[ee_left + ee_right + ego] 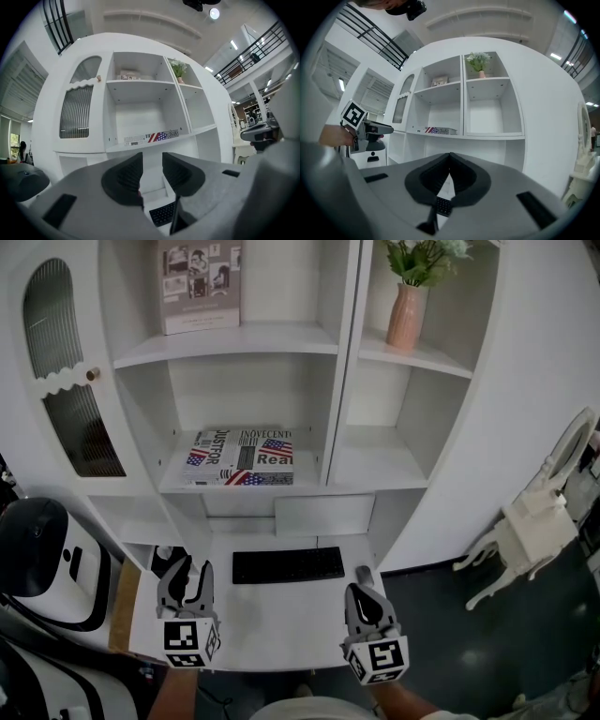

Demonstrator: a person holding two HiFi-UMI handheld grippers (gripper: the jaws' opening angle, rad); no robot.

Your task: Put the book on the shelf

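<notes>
A book with a stars-and-stripes cover lies flat on the middle-left shelf of the white cabinet; its edge also shows in the left gripper view and the book in the right gripper view. Both grippers hover low over the white desk, well below and apart from the book. My left gripper is at the desk's left, with a gap between its jaws and nothing in it. My right gripper is at the desk's right, its tips touching and empty.
A black keyboard lies at the back of the desk between the grippers. A framed picture stands on the upper shelf, a pink vase of flowers on the upper right one. A white chair stands right, a black-and-white machine left.
</notes>
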